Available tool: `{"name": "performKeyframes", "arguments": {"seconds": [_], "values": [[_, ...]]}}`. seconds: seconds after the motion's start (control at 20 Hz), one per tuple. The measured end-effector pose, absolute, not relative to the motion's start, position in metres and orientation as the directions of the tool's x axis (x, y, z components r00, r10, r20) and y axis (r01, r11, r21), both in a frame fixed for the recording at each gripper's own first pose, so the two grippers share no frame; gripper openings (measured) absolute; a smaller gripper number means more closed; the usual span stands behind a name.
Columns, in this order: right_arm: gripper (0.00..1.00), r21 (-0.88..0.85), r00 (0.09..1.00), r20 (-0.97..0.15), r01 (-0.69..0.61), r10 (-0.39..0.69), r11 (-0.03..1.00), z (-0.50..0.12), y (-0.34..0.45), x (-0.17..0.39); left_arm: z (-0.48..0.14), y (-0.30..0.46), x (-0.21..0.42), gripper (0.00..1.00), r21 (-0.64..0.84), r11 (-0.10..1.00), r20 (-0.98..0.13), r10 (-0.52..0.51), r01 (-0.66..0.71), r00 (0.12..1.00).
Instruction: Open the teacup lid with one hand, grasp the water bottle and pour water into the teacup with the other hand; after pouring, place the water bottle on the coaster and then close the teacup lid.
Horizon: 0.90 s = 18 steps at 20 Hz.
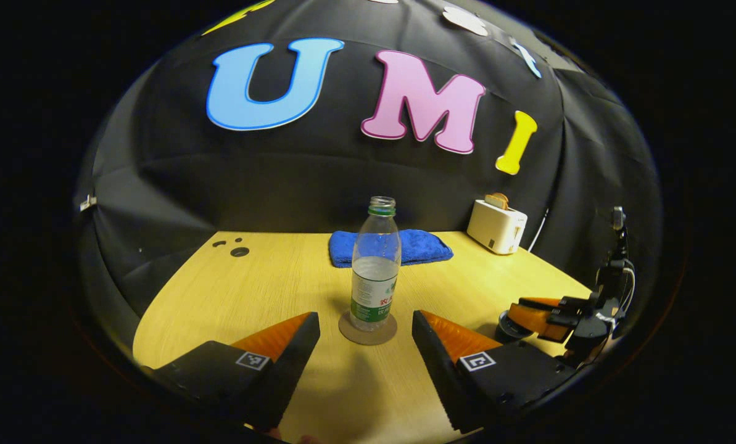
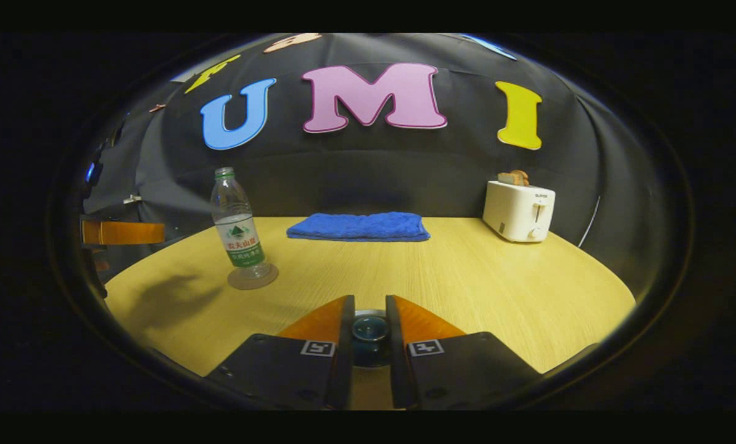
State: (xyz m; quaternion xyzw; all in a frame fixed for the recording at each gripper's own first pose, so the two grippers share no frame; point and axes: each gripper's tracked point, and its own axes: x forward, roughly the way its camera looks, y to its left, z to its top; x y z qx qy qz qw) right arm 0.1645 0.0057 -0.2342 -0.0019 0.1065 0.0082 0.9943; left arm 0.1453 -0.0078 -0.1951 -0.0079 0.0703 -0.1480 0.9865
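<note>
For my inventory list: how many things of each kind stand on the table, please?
Water bottle: 1
Coaster: 1
Blue towel: 1
Toaster: 1
Teacup lid, between the right tongs: 1
Total: 5

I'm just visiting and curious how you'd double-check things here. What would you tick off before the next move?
1. Bottle upright on its coaster: ok.
2. Left gripper open, clear of the bottle: ok.
3. Right gripper closed on the lid knob: ok.
4. Lid seated on the teacup: cannot tell, fingers hide it.
5. Towel and toaster far back, out of the way: ok.
</note>
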Motion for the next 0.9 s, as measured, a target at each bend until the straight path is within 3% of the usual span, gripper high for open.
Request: {"name": "performKeyframes", "arguments": {"seconds": [0.05, 0.1, 0.2, 0.25, 0.3, 0.55, 0.65, 0.75, 0.8, 0.9], "values": [[0.34, -0.006, 0.978, -0.209, -0.014, 0.013, 1.0, -0.234, 0.006, 0.165, -0.195, -0.004, 0.146, 0.95, -0.045, 0.962, -0.132, -0.274, 0.271, 0.953], [0.24, -0.01, 0.979, -0.205, -0.014, 0.011, 1.0, -0.235, 0.006, 0.166, -0.196, -0.001, 0.146, 0.95, -0.054, 0.964, -0.13, -0.264, 0.26, 0.956], [0.36, -0.003, 0.976, -0.218, -0.023, 0.022, 1.0, -0.239, 0.009, 0.167, -0.198, -0.002, 0.144, 0.96, -0.072, 0.965, -0.14, -0.258, 0.25, 0.956], [0.31, 0.0, 0.977, -0.212, -0.023, 0.023, 1.0, -0.237, 0.008, 0.168, -0.2, -0.001, 0.143, 0.96, -0.079, 0.966, -0.146, -0.256, 0.247, 0.956], [0.38, 0.002, 0.977, -0.213, -0.023, 0.022, 1.0, -0.237, 0.007, 0.169, -0.199, -0.002, 0.141, 0.96, -0.081, 0.965, -0.145, -0.257, 0.248, 0.955], [0.37, 0.0, 0.981, -0.192, -0.025, 0.024, 1.0, -0.231, 0.007, 0.165, -0.196, -0.006, 0.13, 0.96, -0.081, 0.965, -0.142, -0.26, 0.251, 0.955], [0.48, 0.008, 0.986, -0.166, -0.029, 0.03, 1.0, -0.223, 0.007, 0.164, -0.193, -0.009, 0.124, 0.96, -0.079, 0.964, -0.139, -0.261, 0.252, 0.955], [0.79, 0.019, 0.988, -0.153, -0.03, 0.033, 0.999, -0.208, 0.005, 0.159, -0.185, -0.011, 0.118, 0.96, -0.079, 0.966, -0.132, -0.255, 0.246, 0.958], [0.88, 0.017, 0.989, -0.147, -0.029, 0.031, 0.999, -0.199, 0.002, 0.155, -0.18, -0.011, 0.113, 0.96, -0.083, 0.967, -0.127, -0.248, 0.239, 0.96], [0.96, -0.005, 0.99, -0.14, -0.026, 0.025, 1.0, -0.176, -0.006, 0.142, -0.163, -0.014, 0.104, 0.96, -0.085, 0.971, -0.108, -0.232, 0.224, 0.967]]}}
